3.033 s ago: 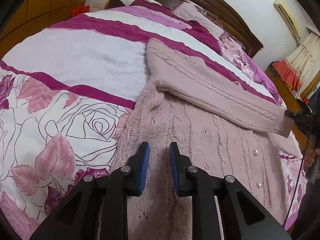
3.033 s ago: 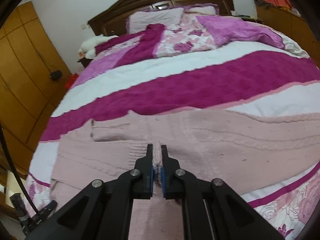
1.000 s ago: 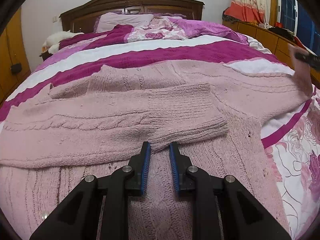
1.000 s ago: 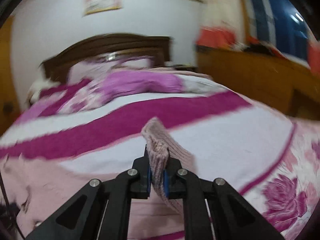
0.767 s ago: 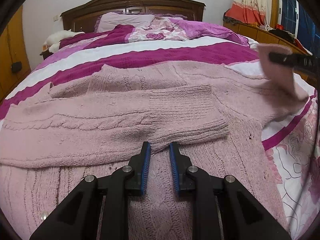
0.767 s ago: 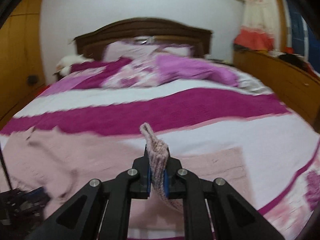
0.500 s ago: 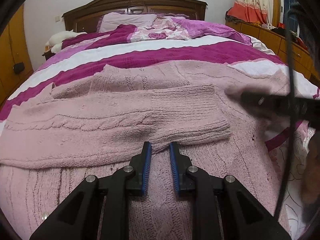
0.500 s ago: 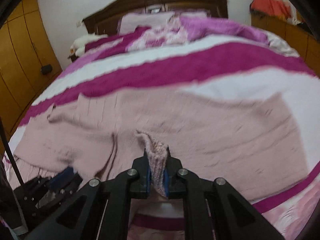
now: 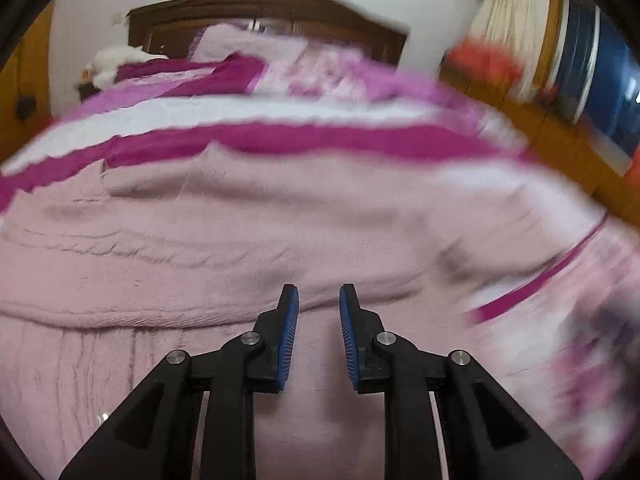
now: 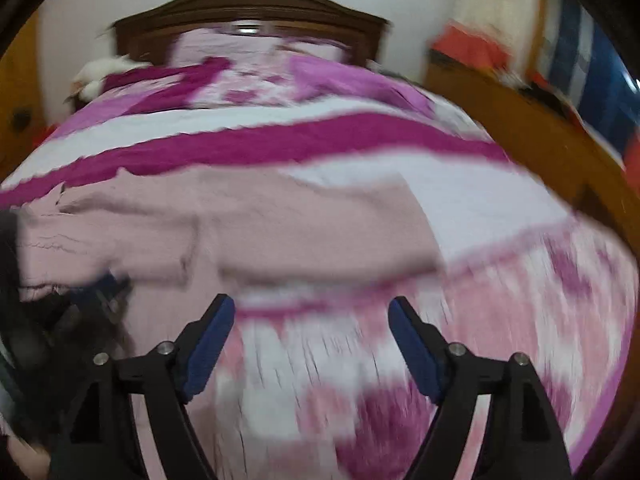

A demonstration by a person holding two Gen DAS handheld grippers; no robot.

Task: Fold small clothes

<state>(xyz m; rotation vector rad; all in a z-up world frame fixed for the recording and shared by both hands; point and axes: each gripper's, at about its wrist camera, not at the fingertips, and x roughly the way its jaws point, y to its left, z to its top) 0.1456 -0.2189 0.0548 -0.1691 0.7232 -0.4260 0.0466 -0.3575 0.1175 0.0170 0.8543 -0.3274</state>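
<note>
Across the bed [image 9: 280,116], on its magenta-and-white striped cover, a pale pink knitted cardigan [image 9: 240,240] lies spread flat, one sleeve folded across its body; both views are smeared by motion, so the fine detail of the knit is hard to make out. Over the cardigan's lower part hangs the left gripper [image 9: 319,312], its blue-padded fingers [image 9: 289,332] parted by a narrow gap with nothing between them and nothing pressed against the pads. Off the cardigan's near right edge, above the floral part of the cover, the right gripper [image 10: 311,322] has just been opening: its fingers [image 10: 208,344] stand spread wide and released, empty, with only the bedcover showing between them. From the right wrist view the cardigan [image 10: 260,224] sits just beyond those fingertips, and the left gripper shows as a dark blur at the left edge. A dark wooden headboard [image 10: 248,8] and pillows close the far end of the bed.
</note>
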